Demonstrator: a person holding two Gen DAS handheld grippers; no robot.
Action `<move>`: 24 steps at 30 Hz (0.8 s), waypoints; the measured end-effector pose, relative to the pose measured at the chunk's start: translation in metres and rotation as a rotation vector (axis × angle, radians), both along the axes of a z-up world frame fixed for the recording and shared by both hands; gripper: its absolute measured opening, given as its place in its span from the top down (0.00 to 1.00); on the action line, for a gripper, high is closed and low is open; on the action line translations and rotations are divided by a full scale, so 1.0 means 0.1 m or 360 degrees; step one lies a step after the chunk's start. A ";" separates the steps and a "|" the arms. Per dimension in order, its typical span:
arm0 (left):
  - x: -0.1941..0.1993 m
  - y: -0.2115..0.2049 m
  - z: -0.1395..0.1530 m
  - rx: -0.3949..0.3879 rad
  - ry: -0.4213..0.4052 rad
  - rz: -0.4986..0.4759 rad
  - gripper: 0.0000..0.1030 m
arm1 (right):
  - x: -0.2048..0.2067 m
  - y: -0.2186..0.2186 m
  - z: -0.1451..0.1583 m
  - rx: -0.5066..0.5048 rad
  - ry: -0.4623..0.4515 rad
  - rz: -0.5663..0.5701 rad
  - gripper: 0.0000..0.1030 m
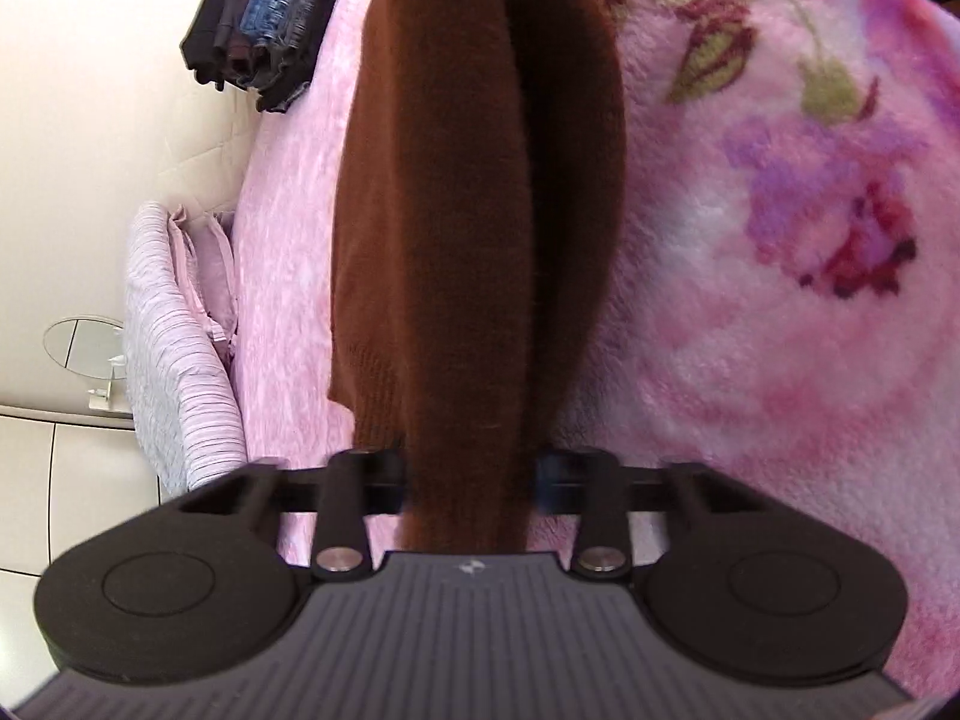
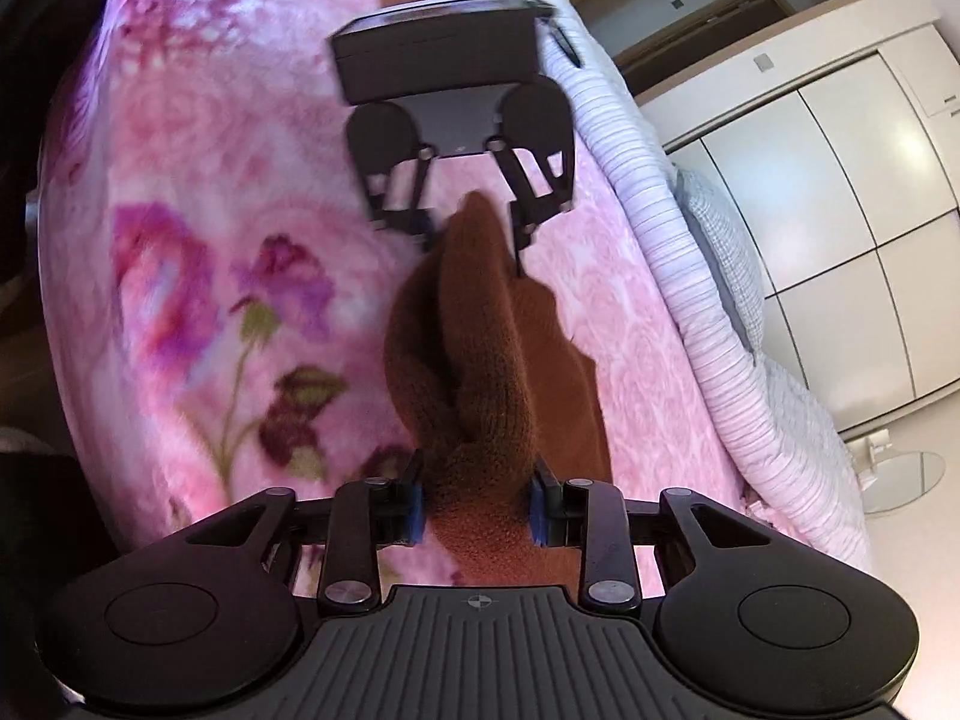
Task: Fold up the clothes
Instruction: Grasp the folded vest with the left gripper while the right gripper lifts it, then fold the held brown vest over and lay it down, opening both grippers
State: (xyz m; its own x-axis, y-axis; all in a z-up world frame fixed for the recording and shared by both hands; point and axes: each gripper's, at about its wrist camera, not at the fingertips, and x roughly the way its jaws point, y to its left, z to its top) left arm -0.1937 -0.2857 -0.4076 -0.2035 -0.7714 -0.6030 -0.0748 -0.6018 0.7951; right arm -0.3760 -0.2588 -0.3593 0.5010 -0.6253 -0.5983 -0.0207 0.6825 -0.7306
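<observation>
Bright, soft indoor light with faint shadows. Glare glints on white cupboard doors [image 2: 840, 192] beyond the floral blanket [image 2: 198, 192], which looks motion-blurred. Fisheye bending curves everything near the edges, perhaps hiding detail.

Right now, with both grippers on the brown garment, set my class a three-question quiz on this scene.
1. True or false: the brown garment lies flat on the pink blanket.
2. What does the right gripper hold?
3. The folded jeans sit: A) at the bed's edge, B) on the floor, C) in the left gripper.

Key: 1 false, it is lifted and bunched between the two grippers. 2 one end of the brown garment. 3 A.
</observation>
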 end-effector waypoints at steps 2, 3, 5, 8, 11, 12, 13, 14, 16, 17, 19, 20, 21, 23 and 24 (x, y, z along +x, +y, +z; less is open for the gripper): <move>0.01 -0.02 0.03 0.0041 0.0034 0.0013 0.77 | 0.07 0.07 -0.14 -0.0047 0.0035 -0.0045 0.64; 0.02 -0.03 0.05 0.0063 0.0050 0.0024 0.77 | 0.10 0.11 -0.21 -0.0073 0.0049 -0.0068 0.60; 0.03 -0.06 0.10 0.0107 0.0083 0.0046 0.78 | 0.18 0.21 -0.31 -0.0124 0.0061 -0.0098 0.55; 0.04 -0.06 0.17 0.0138 0.0117 0.0072 0.78 | 0.32 0.33 -0.46 -0.0183 0.0091 -0.0113 0.46; 0.11 -0.09 0.26 0.0119 0.0150 0.0113 0.78 | 0.43 0.27 -0.65 -0.0267 0.0187 -0.0116 0.44; 0.13 -0.10 0.29 0.0112 0.0160 0.0127 0.78 | 0.45 0.24 -0.71 -0.0292 0.0217 -0.0119 0.44; 0.15 -0.11 0.32 0.0106 0.0171 0.0140 0.78 | 0.47 0.17 -0.71 -0.0291 0.0220 -0.0128 0.45; 0.17 -0.12 0.35 0.0099 0.0182 0.0154 0.78 | 0.47 0.10 -0.67 -0.0266 0.0203 -0.0133 0.50; 0.22 -0.14 0.41 0.0086 0.0204 0.0181 0.79 | 0.49 -0.03 -0.60 -0.0234 0.0173 -0.0129 0.68; 0.24 -0.15 0.44 0.0080 0.0214 0.0195 0.79 | 0.48 -0.06 -0.54 -0.0278 0.0169 -0.0081 0.69; 0.28 -0.17 0.50 0.0067 0.0236 0.0223 0.79 | 0.51 -0.16 -0.40 -0.0335 0.0143 0.0005 0.71; 0.30 -0.18 0.53 0.0061 0.0247 0.0236 0.79 | 0.55 -0.23 -0.29 -0.0361 0.0118 0.0043 0.71; 0.37 -0.21 0.60 0.0036 0.0257 0.0278 0.79 | 0.59 -0.30 -0.19 -0.0394 0.0095 0.0082 0.72; 0.56 -0.20 0.80 -0.0031 0.0277 0.0382 0.79 | 0.68 -0.45 0.04 -0.0469 0.0042 0.0150 0.72; 0.66 -0.16 0.92 -0.0081 0.0278 0.0439 0.79 | 0.74 -0.51 0.15 -0.0499 0.0009 0.0183 0.72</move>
